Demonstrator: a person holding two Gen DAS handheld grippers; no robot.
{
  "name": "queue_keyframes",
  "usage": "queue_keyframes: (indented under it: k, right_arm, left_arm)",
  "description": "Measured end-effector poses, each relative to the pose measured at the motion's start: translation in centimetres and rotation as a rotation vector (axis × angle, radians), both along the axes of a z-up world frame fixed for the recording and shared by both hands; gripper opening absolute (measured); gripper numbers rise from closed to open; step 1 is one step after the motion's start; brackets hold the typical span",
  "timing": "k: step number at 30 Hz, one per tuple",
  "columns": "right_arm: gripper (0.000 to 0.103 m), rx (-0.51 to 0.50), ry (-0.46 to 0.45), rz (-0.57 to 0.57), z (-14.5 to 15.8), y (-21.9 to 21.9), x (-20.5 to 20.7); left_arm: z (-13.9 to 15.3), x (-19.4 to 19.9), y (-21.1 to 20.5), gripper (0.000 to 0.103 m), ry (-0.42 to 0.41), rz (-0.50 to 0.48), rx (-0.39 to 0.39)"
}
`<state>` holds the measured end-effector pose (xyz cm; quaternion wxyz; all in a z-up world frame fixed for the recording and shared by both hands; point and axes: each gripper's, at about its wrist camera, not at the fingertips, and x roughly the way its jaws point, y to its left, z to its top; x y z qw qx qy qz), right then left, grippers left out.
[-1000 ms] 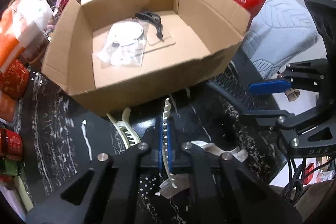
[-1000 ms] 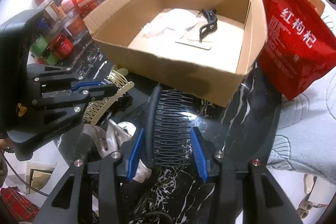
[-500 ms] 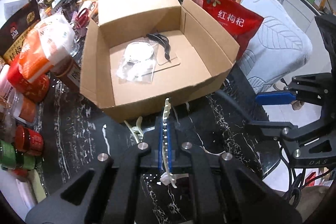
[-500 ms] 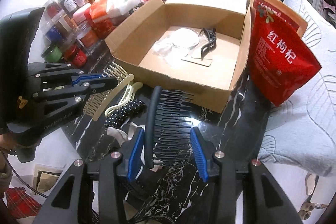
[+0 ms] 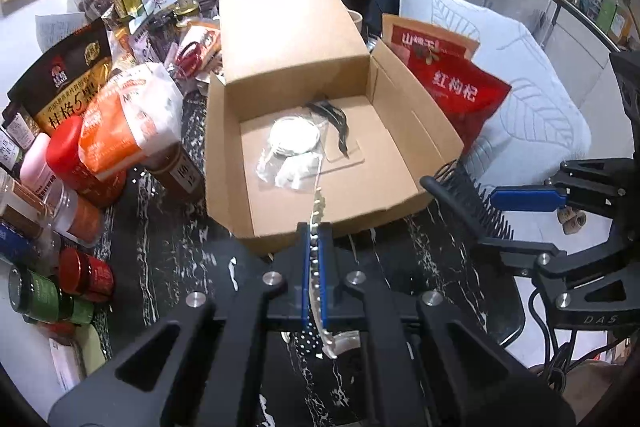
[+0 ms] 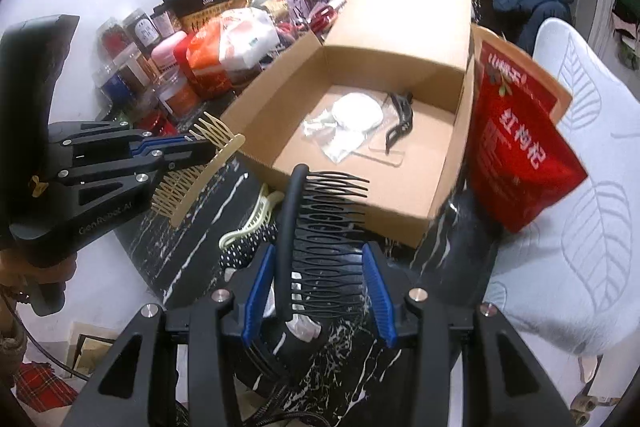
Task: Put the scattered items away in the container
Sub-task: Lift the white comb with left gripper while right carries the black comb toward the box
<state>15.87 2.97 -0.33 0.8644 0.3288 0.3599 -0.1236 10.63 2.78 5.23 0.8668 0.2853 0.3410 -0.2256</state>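
Gripping light, stiff combs by their spines, the left hand-held gripper [image 5: 316, 291] pinches a cream comb [image 6: 196, 167] while the right hand-held gripper [image 6: 320, 291] clamps a black comb [image 6: 320, 227] at 6 o'clock of the cardboard box [image 6: 440, 211].

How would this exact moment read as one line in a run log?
left tongs: shut on beige comb | right tongs: shut on black comb | cardboard box: open, neither comb inside yet

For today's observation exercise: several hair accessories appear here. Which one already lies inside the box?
The black hair clip, on the box floor. The beige comb and black comb are held in grippers; the cream claw clip lies on the table.
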Motion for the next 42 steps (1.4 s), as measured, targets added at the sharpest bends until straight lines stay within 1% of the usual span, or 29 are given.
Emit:
queue_keyframes:
  k: [8,16,22,32,42]
  right_arm:
    - [0.046,-0.034,-0.022,-0.007,1.9,-1.9,1.3]
    - [0.046,-0.035,-0.032,-0.016,2.3,-4.5,3.1]
    - [0.046,-0.027,-0.03,-0.025,1.8,-6.6,4.3]
    - [0.046,-0.007,-0.015,-0.035,0.1,-11.3,7.1]
    - [0.046,0.019,0.014,-0.033,-2.3,-15.6,10.0]
  left_arm:
    - [1.7,1.7,-0.6,0.003,-0.015,0.004,-0.015]
    - [2.5,4.5,-1.9,0.003,-0.01,0.003,-0.009]
    - [2.4,6.7,-3.1,0.003,0.003,0.003,-0.004]
    - [1.6,12.0,-5.6,0.003,0.049,0.021,0.014]
    - [-0.4,17.4,-8.5,0.003,0.101,0.003,0.041]
